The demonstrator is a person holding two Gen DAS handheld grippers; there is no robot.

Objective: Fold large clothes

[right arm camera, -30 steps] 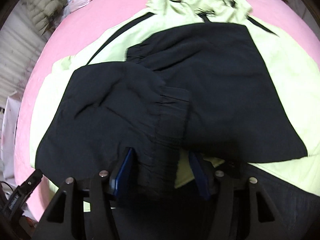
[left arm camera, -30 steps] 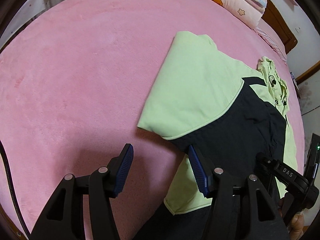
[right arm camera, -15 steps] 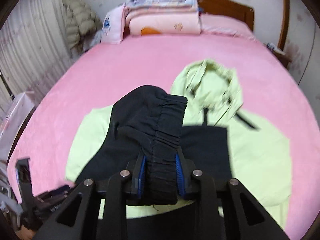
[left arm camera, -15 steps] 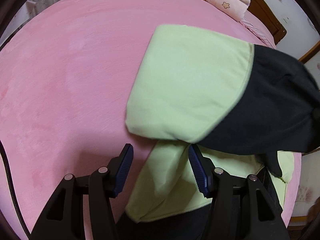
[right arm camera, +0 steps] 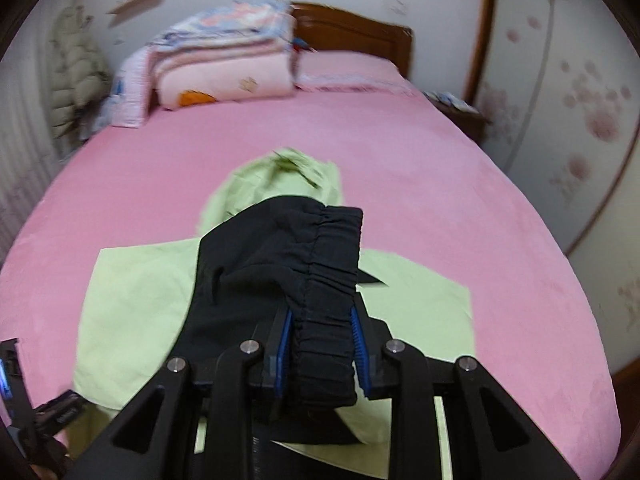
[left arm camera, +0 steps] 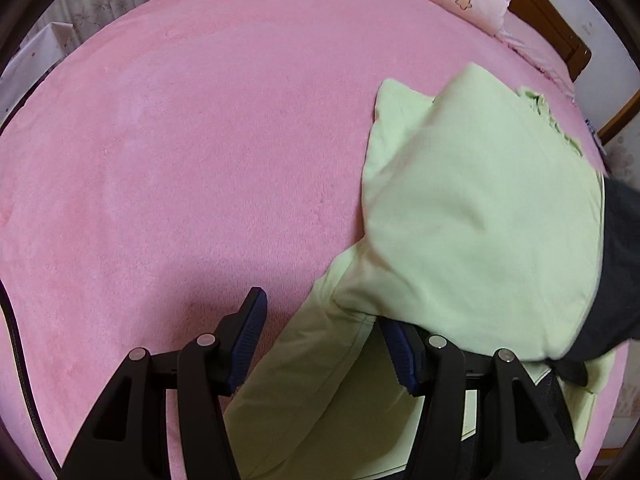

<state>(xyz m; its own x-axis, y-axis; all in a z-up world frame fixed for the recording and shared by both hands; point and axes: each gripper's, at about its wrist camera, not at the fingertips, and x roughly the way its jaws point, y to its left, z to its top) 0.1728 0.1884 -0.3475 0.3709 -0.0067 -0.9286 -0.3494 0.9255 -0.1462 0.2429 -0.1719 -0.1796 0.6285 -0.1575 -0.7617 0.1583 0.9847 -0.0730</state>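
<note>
A light green and black hooded jacket (right arm camera: pixel 132 300) lies on the pink bed (right arm camera: pixel 460 220), hood (right arm camera: pixel 288 176) toward the headboard. My right gripper (right arm camera: pixel 320 344) is shut on the jacket's black elastic sleeve cuff (right arm camera: pixel 328 300) and holds the sleeve lifted above the body. In the left wrist view the lifted green sleeve (left arm camera: pixel 480 232) hangs over the jacket. My left gripper (left arm camera: pixel 320 344) is open, with the jacket's green lower edge (left arm camera: pixel 316 380) between its fingers, not clamped.
Folded quilts and pillows (right arm camera: pixel 224 64) are stacked at the wooden headboard (right arm camera: pixel 352 32). A padded coat (right arm camera: pixel 76 72) hangs at the far left. Bare pink bedspread (left arm camera: pixel 180 160) spreads to the left of the jacket. The left gripper's body shows at the right view's lower left (right arm camera: pixel 24 400).
My right gripper closed on the black cuff and raised the sleeve, tilting up to face the headboard. The lifted sleeve swung rightward in the left view. The left gripper stayed open.
</note>
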